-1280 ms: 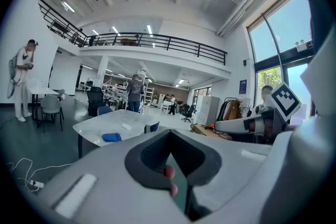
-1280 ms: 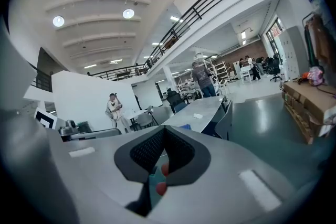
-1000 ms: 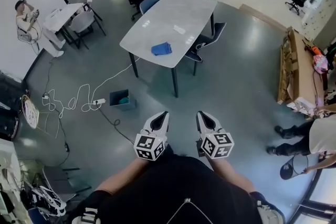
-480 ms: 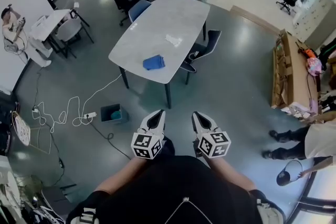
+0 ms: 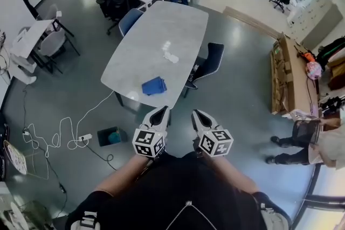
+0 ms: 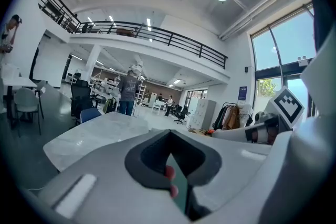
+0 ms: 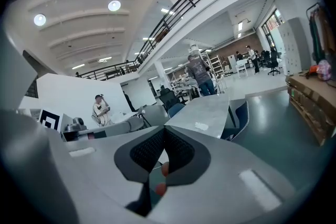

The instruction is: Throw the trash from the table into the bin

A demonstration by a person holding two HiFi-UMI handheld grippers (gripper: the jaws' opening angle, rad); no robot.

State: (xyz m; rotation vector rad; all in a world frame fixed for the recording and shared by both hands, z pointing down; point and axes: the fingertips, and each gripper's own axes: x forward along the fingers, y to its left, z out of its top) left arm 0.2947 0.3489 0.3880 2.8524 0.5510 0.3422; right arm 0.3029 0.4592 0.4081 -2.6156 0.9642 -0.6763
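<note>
Change: the table (image 5: pixel 161 24) now sits closer to both grippers than before; the person is likely walking up to it.
Bin (image 5: pixel 111 136): on the floor, left of the left fingertips, beside the table's near end.
Left gripper (image 5: pixel 161 112): clenched on nothing, probably kept closed for the approach.
Trash: blue cloth (image 5: pixel 154 85) just ahead of the fingertips; white scrap (image 5: pixel 171 57) farther ahead.
Right gripper (image 5: pixel 197 115): clenched, empty.

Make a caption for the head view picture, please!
Shut left gripper and right gripper point at a grey table with a blue wad and white scrap; bin on the floor.
</note>
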